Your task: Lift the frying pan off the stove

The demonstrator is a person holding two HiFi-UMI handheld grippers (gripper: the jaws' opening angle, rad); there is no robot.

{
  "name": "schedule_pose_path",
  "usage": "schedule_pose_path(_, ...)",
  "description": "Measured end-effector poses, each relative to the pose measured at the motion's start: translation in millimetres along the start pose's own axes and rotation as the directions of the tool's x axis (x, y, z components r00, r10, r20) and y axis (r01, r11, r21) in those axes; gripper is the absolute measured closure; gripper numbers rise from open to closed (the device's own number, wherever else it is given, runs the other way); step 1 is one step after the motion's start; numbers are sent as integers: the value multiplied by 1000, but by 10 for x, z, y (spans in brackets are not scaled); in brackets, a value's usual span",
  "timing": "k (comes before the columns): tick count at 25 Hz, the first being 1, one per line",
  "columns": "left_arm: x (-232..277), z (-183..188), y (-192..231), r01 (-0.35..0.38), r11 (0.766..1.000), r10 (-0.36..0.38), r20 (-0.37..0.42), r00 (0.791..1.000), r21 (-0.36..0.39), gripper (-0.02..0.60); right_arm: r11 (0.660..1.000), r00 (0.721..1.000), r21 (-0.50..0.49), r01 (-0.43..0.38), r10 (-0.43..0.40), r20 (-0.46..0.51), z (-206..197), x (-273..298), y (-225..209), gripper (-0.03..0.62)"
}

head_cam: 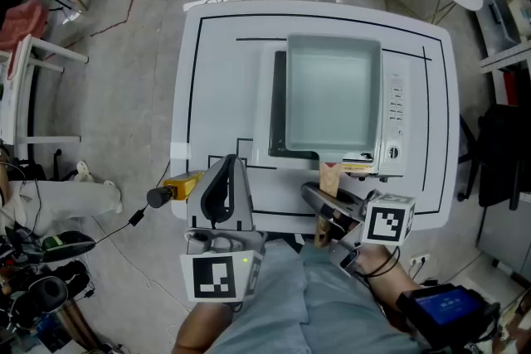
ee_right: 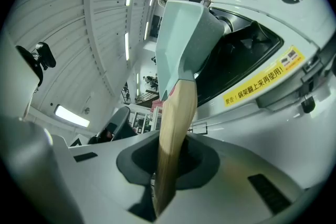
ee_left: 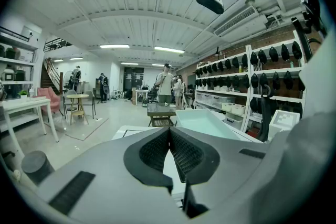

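Right gripper (ee_right: 167, 162) jaws clamp wooden handle (ee_right: 176, 123) of frying pan (head_cam: 332, 95); left gripper (ee_left: 169, 139) closed.

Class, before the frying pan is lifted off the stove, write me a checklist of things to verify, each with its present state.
1. Right claw closed on the wooden handle: ok, pads press on both sides.
2. Frying pan empty: ok, nothing shows inside.
3. Pan resting on the stove, not yet lifted: ok.
4. Left claw clear of the pan: ok, shut, empty, off to the side.
5. Stove switched off: cannot tell.
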State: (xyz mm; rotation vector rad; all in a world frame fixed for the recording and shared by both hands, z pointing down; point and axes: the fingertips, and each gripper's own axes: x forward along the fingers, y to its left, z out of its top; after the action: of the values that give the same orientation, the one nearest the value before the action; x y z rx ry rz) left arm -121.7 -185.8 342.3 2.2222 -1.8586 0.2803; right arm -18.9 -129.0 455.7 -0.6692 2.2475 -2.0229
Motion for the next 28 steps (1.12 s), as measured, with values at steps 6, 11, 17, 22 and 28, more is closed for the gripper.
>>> schedule_pose_path(6, 6, 43, -23, 13, 1000, -13, 26, 1000, -1, 565, 1000, 1000, 12, -10, 10, 0, 1, 9, 12, 523)
schedule_pose_path(11, -7, 48, -7, 3, 1000, -3, 26, 1000, -1, 565, 999, 999, 25, -28, 27, 18, 20, -5, 26, 523)
schedule_pose_path(17, -8, 74, -29, 15, 1000, -15, 38, 999, 2, 565, 999, 999, 18, -36, 36, 24, 17, 2, 36, 525)
schedule_pose_path(22, -7, 49, -30, 11, 1000, -11, 34, 999, 3, 565, 999, 999, 6, -45, 45, 28, 37, 5, 50, 525)
schedule_pose_path(28, 7, 99, -52, 12, 1000, -13, 46, 999, 4, 565, 998, 998, 7, -59, 59, 33, 90, -7, 93, 526)
